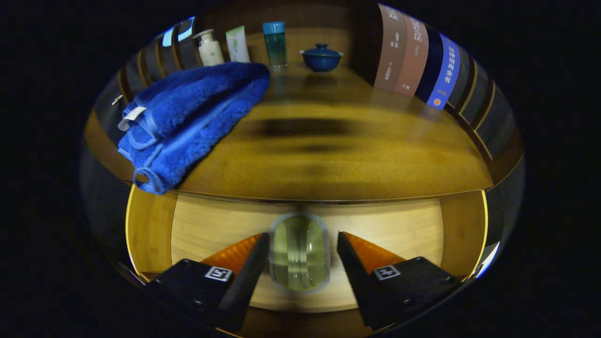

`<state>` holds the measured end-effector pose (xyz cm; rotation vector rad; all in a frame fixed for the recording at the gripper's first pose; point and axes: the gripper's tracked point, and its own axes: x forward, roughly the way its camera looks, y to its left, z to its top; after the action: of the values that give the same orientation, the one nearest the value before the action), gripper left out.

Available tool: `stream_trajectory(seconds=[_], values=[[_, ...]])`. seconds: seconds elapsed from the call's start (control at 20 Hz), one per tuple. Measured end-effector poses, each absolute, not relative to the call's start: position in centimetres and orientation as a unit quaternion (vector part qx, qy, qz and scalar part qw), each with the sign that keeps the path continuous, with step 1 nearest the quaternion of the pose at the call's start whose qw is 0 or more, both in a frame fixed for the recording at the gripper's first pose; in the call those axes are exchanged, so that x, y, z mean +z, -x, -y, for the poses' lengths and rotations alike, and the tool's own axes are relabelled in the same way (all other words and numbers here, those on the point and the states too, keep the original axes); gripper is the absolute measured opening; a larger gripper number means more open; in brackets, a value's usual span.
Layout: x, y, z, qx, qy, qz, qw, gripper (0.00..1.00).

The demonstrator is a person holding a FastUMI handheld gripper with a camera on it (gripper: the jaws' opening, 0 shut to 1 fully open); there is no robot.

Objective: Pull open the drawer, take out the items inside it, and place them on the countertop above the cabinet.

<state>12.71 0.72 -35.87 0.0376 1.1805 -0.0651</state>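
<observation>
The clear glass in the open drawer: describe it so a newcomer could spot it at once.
Start at the wooden countertop with the folded blue towel; just below its front edge lies the open drawer. The clear glass stands in the drawer, between the fingers of the open gripper. It is the drawer's sole see-through item.

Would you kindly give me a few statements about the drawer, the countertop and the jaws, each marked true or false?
1. A clear glass stands between the gripper jaws. True.
2. The jaws are clamped tight on the glass. False: a gap shows on each side, so they are open around it.
3. The blue towel lies folded on the countertop. True.
4. The drawer is closed. False: it is pulled open, with the glass inside it.
5. The blue lidded bowl sits in the drawer. False: it stands at the back of the countertop.
</observation>
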Motion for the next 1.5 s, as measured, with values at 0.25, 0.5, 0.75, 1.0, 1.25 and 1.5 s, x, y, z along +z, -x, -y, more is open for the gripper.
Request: stream_trajectory(seconds=[0.25, 0.5, 0.75, 1.0, 1.25, 1.5], values=[[-36.8, -12.6, -0.9, -0.018, 0.005, -0.578, 0.816, 0.52], [-36.4, -12.6, -1.1, -0.022, -0.013, -0.566, 0.824, 0.21], [-32.0, -11.5, -1.3, -0.022, -0.017, -0.503, 0.864, 0.21], [-22.1, -10.5, -0.8, -0.032, 0.001, -0.371, 0.928, 0.21], [-15.1, -14.8, -0.5, -0.034, -0.01, -0.292, 0.956, 0.2], [-15.0, -21.5, 0.4, -0.036, -0.034, -0.296, 0.954, 0.2]])
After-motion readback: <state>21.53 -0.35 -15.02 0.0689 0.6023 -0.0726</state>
